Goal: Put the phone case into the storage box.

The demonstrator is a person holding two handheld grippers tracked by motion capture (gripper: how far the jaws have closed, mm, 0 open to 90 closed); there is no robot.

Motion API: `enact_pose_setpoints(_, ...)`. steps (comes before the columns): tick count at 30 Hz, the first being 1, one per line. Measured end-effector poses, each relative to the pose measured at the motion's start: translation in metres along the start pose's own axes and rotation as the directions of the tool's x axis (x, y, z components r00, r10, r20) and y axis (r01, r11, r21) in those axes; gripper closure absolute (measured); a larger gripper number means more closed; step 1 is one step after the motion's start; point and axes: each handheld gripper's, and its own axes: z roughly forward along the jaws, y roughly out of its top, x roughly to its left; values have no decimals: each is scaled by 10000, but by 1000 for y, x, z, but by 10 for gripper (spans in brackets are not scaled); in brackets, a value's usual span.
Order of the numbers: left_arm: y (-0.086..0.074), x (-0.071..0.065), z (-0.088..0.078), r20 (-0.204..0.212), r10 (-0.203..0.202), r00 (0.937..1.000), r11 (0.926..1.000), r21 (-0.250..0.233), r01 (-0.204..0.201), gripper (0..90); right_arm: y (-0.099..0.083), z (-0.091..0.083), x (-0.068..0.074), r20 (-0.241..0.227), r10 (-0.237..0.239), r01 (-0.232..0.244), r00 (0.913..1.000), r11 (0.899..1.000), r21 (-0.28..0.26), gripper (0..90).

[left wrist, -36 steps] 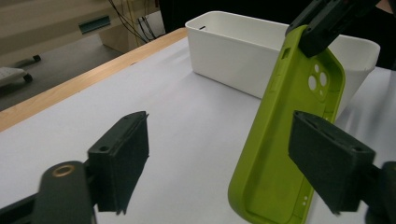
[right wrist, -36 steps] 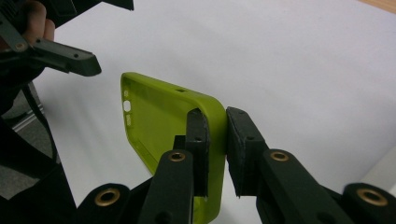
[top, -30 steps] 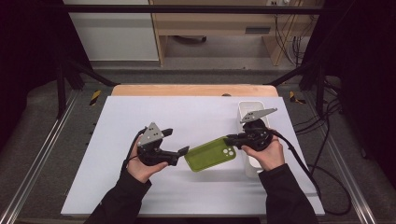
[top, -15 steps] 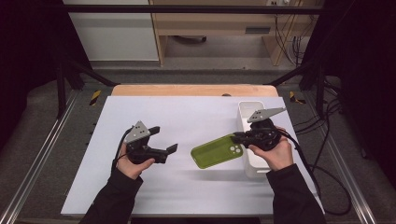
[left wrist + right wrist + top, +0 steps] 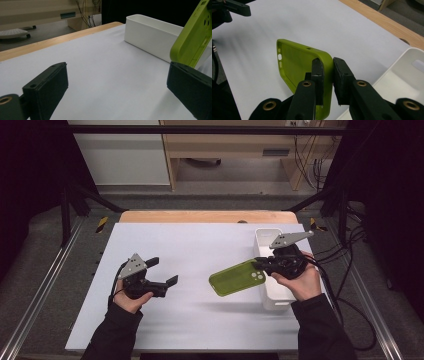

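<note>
At about eight o'clock on the white-covered counter (image 5: 200,245), the left tongs (image 5: 165,271) hover with their black jaws spread wide apart and nothing between them; in the left gripper view only bare counter lies in the gap.

Moving right, a lime-green soft plastic phone case (image 5: 237,277) hangs clear of the counter at about four o'clock, casting a shadow below. The right tongs (image 5: 260,265) are clamped on its edge at the camera-cutout end: in the right gripper view one jaw sits inside the hollow shell and the other outside the wall. The case's long axis runs from the right tongs toward nine o'clock, its free end aimed at the left tongs but well apart from them.

Just beside the right hand (image 5: 300,280), at three o'clock, stands a long white rectangular plastic bin (image 5: 260,237). Judged from this, the bin is by far the nearer goal, and the right hand alone governs the case.

No brand, label or readable writing shows on the case or the bin.
</note>
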Motion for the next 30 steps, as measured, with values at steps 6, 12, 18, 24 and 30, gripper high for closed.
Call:
enact_pose_setpoints(6, -8, 9, -8, -221, -110, 9997, 9999, -10, 109, 32, 6, -6, 1, 266, -316, 317, 9991, 9995, -46, 798)
enact_pose_setpoints(12, -17, 17, -15, -424, -199, 9989, 9998, -33, 197, 31, 12, -11, 2, 487, -629, 630, 9968, 9980, -10, 798)
enact_pose_setpoints(18, -26, 21, -21, -598, -250, 9979, 9997, -28, 249, 32, 19, -16, 3, 795, -999, 993, 9918, 9950, 123, 798)
enact_pose_setpoints(24, -34, 24, -23, -715, -224, 9972, 9997, 51, 228, 27, 25, -20, 3, 1048, -1250, 1239, 9866, 9922, 162, 798)
enact_pose_setpoints(30, -40, 26, -25, -808, -176, 9966, 9997, 141, 188, 26, 31, -23, 3, 1273, -1514, 1491, 9802, 9884, 277, 798)
